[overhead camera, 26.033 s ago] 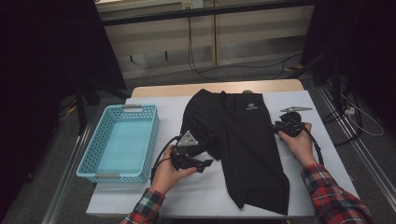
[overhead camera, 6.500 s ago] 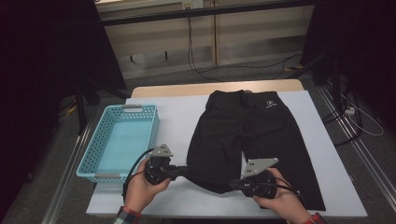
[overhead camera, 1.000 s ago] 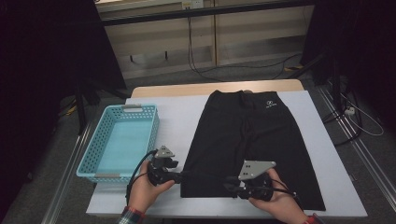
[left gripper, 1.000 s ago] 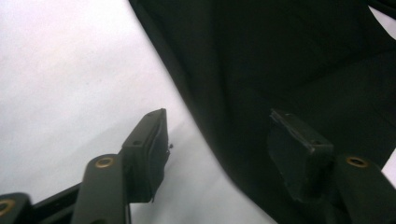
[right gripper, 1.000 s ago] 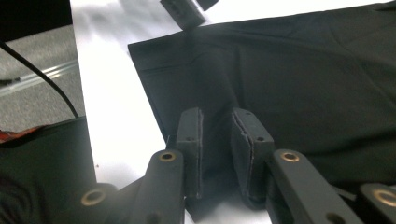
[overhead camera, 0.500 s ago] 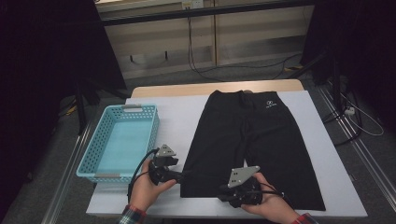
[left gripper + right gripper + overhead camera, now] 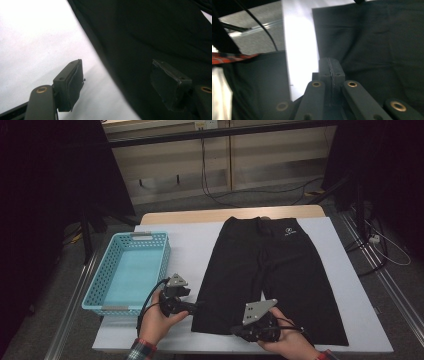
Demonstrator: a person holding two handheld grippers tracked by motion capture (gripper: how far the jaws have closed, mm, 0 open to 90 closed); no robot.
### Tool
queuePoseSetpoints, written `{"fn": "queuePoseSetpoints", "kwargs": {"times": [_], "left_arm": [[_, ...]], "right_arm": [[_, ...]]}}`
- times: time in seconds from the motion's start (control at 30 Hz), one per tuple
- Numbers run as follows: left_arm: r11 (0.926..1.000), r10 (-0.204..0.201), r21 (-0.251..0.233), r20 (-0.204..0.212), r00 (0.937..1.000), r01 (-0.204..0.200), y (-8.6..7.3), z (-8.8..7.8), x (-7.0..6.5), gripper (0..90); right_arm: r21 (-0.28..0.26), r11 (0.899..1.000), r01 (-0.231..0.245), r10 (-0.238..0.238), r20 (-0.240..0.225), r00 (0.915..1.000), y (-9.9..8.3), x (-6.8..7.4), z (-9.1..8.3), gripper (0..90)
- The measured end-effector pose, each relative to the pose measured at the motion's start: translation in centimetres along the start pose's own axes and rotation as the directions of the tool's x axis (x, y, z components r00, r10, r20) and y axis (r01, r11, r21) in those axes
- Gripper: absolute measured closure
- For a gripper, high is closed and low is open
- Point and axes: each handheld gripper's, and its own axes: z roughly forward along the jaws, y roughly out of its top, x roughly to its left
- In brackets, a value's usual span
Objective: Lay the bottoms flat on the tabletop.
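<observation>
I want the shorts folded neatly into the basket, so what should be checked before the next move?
1. Shorts lie flat on the table: ok, spread out, waistband at the far end.
2. Left gripper open at the shorts' edge: ok, one of its fingers is over bare table, the other over the fabric.
3. Right gripper ready to take fabric: not ok, its jaws have just closed and the fingers meet.
4. Fabric caught between the right fingers: cannot tell.
5. Basket free to receive: ok, nothing in it, left of the shorts.
</observation>
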Motion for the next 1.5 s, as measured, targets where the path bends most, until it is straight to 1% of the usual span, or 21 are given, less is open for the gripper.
{"fn": "queuePoseSetpoints", "kwargs": {"times": [0.07,0.13,0.23,0.27,0.3,0.43,0.5,0.63,0.7,0.73,0.77,0.8,0.87,1.0,1.07,1.13,1.2,1.23,1.27,1.33,1.5], "left_arm": [[1.0,-0.003,0.002,-0.001,1.0,0.003,0.0,0.1,0.0,27.2],[1.0,-0.001,0.003,-0.001,1.0,0.001,0.1,0.3,-0.1,27.0],[1.0,0.007,0.001,0.0,1.0,-0.007,0.5,0.5,-0.3,26.6],[1.0,0.007,0.001,0.0,1.0,-0.007,0.5,0.5,-0.3,26.5],[1.0,-0.005,-0.007,0.001,1.0,0.005,0.9,0.8,-0.2,26.4],[0.999,-0.028,-0.034,-0.001,0.9996,0.028,2.3,1.7,0.3,25.2],[0.9991,-0.022,-0.038,-0.015,0.9996,0.022,3.0,2.3,0.5,24.9],[0.9996,-0.004,-0.027,-0.05,0.9987,0.003,4.5,3.8,1.4,25.3],[0.9994,-0.023,-0.027,-0.065,0.9976,0.021,5.1,4.7,1.9,28.1],[0.9989,-0.044,-0.02,-0.07,0.9966,0.042,5.3,5.0,2.1,29.9],[0.9989,-0.044,-0.02,-0.07,0.9966,0.042,5.3,5.0,2.1,35.2],[0.9974,-0.069,-0.024,-0.078,0.9946,0.068,5.4,5.6,2.5,39.4],[0.9982,-0.059,-0.01,-0.089,0.9943,0.059,5.4,6.0,2.7,46.5],[0.998,-0.062,-0.015,-0.104,0.9926,0.061,5.4,6.0,2.9,57.4],[0.9983,-0.058,-0.009,-0.11,0.9923,0.057,5.4,6.0,2.9,62.4],[0.9969,-0.079,-0.005,-0.074,0.9941,0.079,5.4,6.0,2.8,72.8],[0.9961,-0.088,-0.002,-0.073,0.9934,0.088,5.4,6.0,2.9,78.0],[0.9923,-0.124,0.004,-0.044,0.9913,0.124,5.4,5.9,3.0,83.4],[0.9895,-0.145,0.001,-0.034,0.9889,0.145,5.3,6.0,3.0,89.0],[0.9893,-0.146,0.003,-0.045,0.9883,0.146,5.4,5.9,3.0,89.3],[0.9841,-0.176,0.009,-0.071,0.9818,0.177,5.1,5.3,3.4,89.8]], "right_arm": [[-0.011,1.0,-0.002,0.002,-0.005,1.0,0.0,0.1,-0.2,87.6],[-0.017,1.0,-0.012,0.013,0.02,0.9997,0.0,0.0,-0.3,69.6],[-0.035,0.999,-0.032,0.034,0.058,0.9977,0.1,-0.5,-0.8,59.6],[-0.035,0.999,-0.032,0.034,0.058,0.9977,0.1,-0.5,-0.8,59.6],[-0.05,0.998,-0.044,0.049,0.1,0.9938,0.1,-1.0,-1.3,55.0],[-0.089,0.993,-0.082,0.097,0.177,0.9794,-0.3,-2.6,-2.3,45.1],[-0.106,0.989,-0.099,0.121,0.226,0.9665,-0.6,-3.6,-2.8,40.0],[-0.134,0.979,-0.154,0.187,0.288,0.939,-1.2,-5.6,-3.7,32.3],[-0.143,0.974,-0.174,0.211,0.31,0.9269,-1.6,-6.3,-4.0,31.2],[-0.142,0.973,-0.18,0.217,0.315,0.9241,-1.7,-6.5,-4.1,31.2],[-0.142,0.973,-0.18,0.217,0.315,0.9241,-1.7,-6.5,-4.1,31.2],[-0.141,0.973,-0.184,0.221,0.329,0.9183,-2.0,-6.8,-4.2,29.8],[-0.143,0.971,-0.192,0.23,0.333,0.9146,-2.3,-6.9,-4.3,29.1],[-0.15,0.969,-0.196,0.237,0.341,0.9097,-2.6,-6.9,-4.6,28.8],[-0.149,0.969,-0.196,0.236,0.339,0.9106,-2.6,-6.9,-4.6,28.9],[-0.146,0.97,-0.194,0.234,0.339,0.9114,-2.5,-6.8,-4.6,28.9],[-0.146,0.971,-0.19,0.229,0.341,0.9118,-2.4,-6.8,-4.5,29.0],[-0.145,0.971,-0.191,0.23,0.339,0.9122,-2.4,-6.7,-4.5,29.0],[-0.144,0.971,-0.189,0.228,0.338,0.913,-2.3,-6.7,-4.4,29.0],[-0.141,0.972,-0.188,0.226,0.34,0.913,-2.3,-6.6,-4.4,29.0],[-0.14,0.973,-0.183,0.22,0.332,0.9173,-2.3,-6.5,-4.4,29.0]]}}
